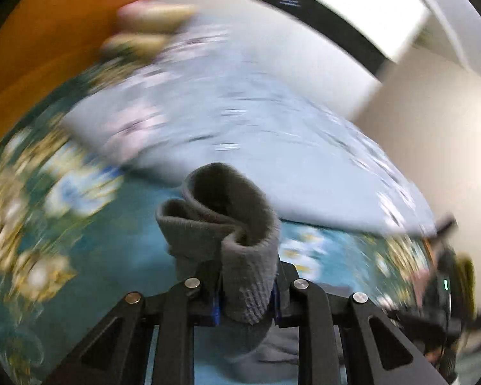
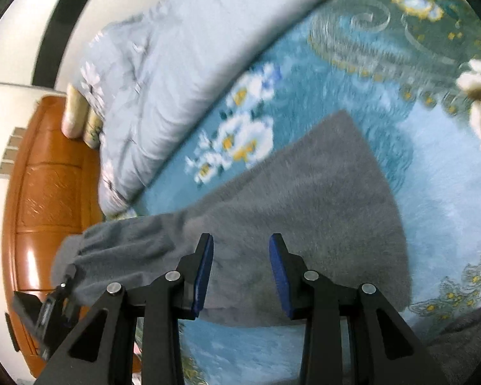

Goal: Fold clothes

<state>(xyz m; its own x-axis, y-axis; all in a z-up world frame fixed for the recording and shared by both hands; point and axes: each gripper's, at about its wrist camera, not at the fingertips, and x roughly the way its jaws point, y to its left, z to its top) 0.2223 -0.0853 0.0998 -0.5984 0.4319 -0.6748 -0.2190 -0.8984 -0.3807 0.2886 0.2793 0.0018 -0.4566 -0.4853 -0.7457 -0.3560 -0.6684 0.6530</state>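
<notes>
A grey knitted garment lies on a blue floral bedspread. In the left wrist view my left gripper [image 1: 246,292] is shut on the garment's ribbed cuff [image 1: 231,224], which bunches up between the fingers and is lifted off the bed. In the right wrist view my right gripper [image 2: 241,272] is open and empty, hovering just over the flat grey garment [image 2: 311,211]. The other gripper [image 2: 57,292] shows at the lower left, holding the garment's sleeve end [image 2: 118,253].
A pale blue quilt [image 2: 163,73] lies bunched along the far side of the bed [image 2: 449,192]. An orange wooden headboard [image 2: 48,199] and pillows [image 2: 77,115] stand at the left. The left wrist view is motion-blurred; the quilt [image 1: 256,122] and wall show there.
</notes>
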